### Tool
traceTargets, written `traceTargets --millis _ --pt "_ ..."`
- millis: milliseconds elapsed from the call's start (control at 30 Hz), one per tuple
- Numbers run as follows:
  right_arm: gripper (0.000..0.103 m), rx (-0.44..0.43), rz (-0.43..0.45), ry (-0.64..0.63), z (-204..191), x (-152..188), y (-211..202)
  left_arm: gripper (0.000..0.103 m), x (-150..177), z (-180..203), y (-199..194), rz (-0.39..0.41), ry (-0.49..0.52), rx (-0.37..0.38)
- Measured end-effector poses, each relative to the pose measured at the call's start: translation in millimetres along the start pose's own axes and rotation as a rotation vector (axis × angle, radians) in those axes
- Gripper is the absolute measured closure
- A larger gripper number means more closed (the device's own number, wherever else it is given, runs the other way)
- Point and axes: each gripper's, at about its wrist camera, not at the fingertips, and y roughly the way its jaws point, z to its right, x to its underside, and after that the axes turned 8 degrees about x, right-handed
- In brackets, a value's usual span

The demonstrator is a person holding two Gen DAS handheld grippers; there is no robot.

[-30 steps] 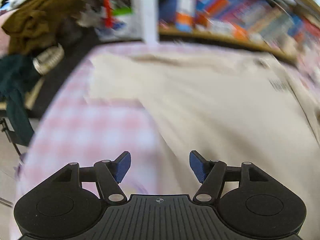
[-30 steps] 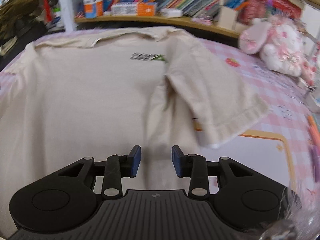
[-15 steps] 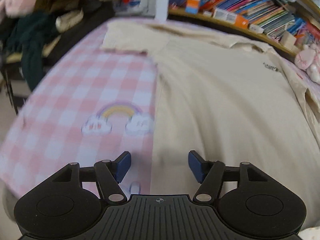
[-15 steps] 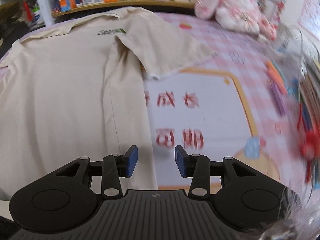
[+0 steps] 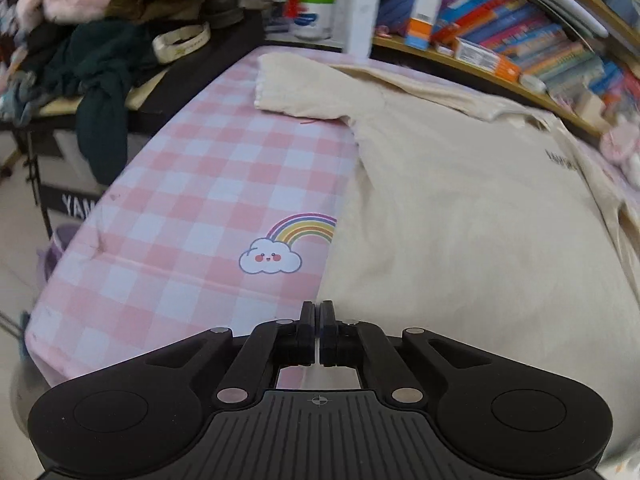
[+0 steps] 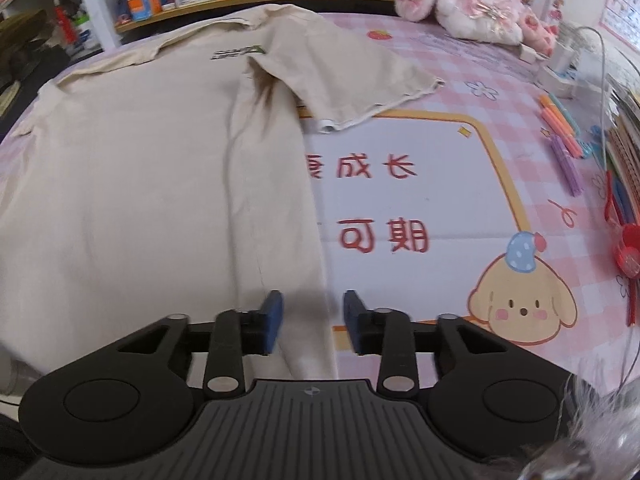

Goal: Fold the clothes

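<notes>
My left gripper [image 5: 318, 322] has snapped closed since half a second ago, when its jaws stood wide apart; now the two pads meet right at the shirt's [image 5: 460, 216] left hem corner, near the desk's front edge. I cannot see cloth between the pads, so whether they have actually pinched the hem or simply clenched on nothing at its edge I cannot tell. My right gripper [image 6: 313, 322] is released, jaws apart, and it straddles the shirt's [image 6: 140, 168] right side seam at the bottom corner, with cloth lying between the blue fingers [image 6: 272, 320].

Over the last second both views have also slid back from the collar end toward the front edge of the desk, so I now look up the whole garment. It lies spread flat, chest up, on the pink checked desk cover [image 5: 192, 184], collar toward the far edge by the bookshelf [image 5: 520, 40], the left sleeve [image 5: 304, 88] out toward the far left corner and the right sleeve [image 6: 360, 76] splayed over the printed mat [image 6: 400, 200].

I judge this as both grippers settling on the two hem corners, which suits lifting the bottom edge and carrying it toward the collar. If the left one missed the cloth, the lift will go lopsided.
</notes>
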Motion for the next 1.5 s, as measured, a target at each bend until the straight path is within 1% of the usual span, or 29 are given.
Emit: traceTargets --millis 33,100,167,267,300,333,367,467,533,567,600,633,667,700,767,833,933,1067,1133,1167,1200,1267,1367,1467,1500 --pt "0.062 -0.014 0.001 -0.008 -2 1 -3 0.103 1 -1 -1 0.000 0.004 0.002" --pt "0.058 -0.040 -0.003 -0.036 -6 4 -7 0.103 2 -4 2 -0.004 -0.027 0.011" --pt "0.058 -0.031 -0.022 -0.080 -12 8 -5 0.103 4 -7 4 -0.009 -0.051 0.019" --pt "0.074 0.015 -0.031 -0.114 -14 14 0 0.103 6 -9 2 -0.013 -0.051 0.021" --pt "0.090 0.020 -0.035 -0.107 -12 15 0 0.103 6 -10 2 -0.016 -0.054 0.020" --pt "0.095 0.020 -0.044 -0.095 -10 15 0 0.103 6 -12 2 -0.019 -0.056 0.015" --pt "0.095 0.011 -0.058 -0.087 -8 16 0 0.103 6 -13 2 -0.022 -0.058 0.009" --pt "0.096 -0.051 -0.105 -0.091 -8 17 -3 0.102 6 -15 6 -0.038 -0.049 -0.026" --pt "0.094 -0.056 -0.113 -0.103 -9 17 -4 0.098 5 -10 7 -0.040 -0.031 -0.047" --pt "0.091 -0.053 -0.112 -0.095 -7 16 -4 0.095 4 -6 7 -0.040 -0.018 -0.058" --pt "0.085 -0.051 -0.110 -0.084 -6 13 -4 0.090 3 -2 6 -0.036 -0.002 -0.065" --pt "0.075 -0.051 -0.101 -0.074 -4 10 -5 0.088 1 2 4 -0.022 0.011 -0.067" --pt "0.071 -0.055 -0.083 -0.068 -1 6 -8 0.084 -1 6 0 0.003 0.021 -0.066" --pt "0.066 -0.062 -0.060 -0.063 1 1 -11 0.076 -4 11 -4 0.030 0.029 -0.063" --pt "0.064 -0.066 -0.015 -0.057 8 -14 -15 0.068 -8 24 -9 0.080 0.035 -0.026" --pt "0.061 -0.041 0.031 -0.054 16 -36 -12 0.067 -13 39 -11 0.116 0.041 0.025" --pt "0.060 0.019 0.081 -0.034 34 -74 7 0.067 -13 70 2 0.082 0.085 0.096" --pt "0.058 0.092 0.071 0.103 69 -124 45 0.066 -6 112 25 0.021 0.158 0.132" --pt "0.058 0.106 0.064 0.156 85 -145 64 0.060 -3 127 33 -0.001 0.167 0.130" --pt "0.058 0.113 0.061 0.182 93 -155 73 0.052 -3 130 35 -0.005 0.166 0.123" --pt "0.058 0.119 0.057 0.192 99 -164 82 0.046 -2 133 36 -0.009 0.164 0.115" --pt "0.058 0.124 0.049 0.177 107 -175 96 0.045 -1 140 40 -0.016 0.161 0.101" --pt "0.058 0.115 0.029 0.142 115 -186 114 0.039 0 150 44 -0.027 0.157 0.079" --pt "0.060 0.078 0.013 0.112 118 -188 125 0.033 2 160 49 -0.038 0.152 0.058" --pt "0.063 0.062 0.012 0.106 119 -188 127 0.029 2 163 51 -0.041 0.151 0.050"
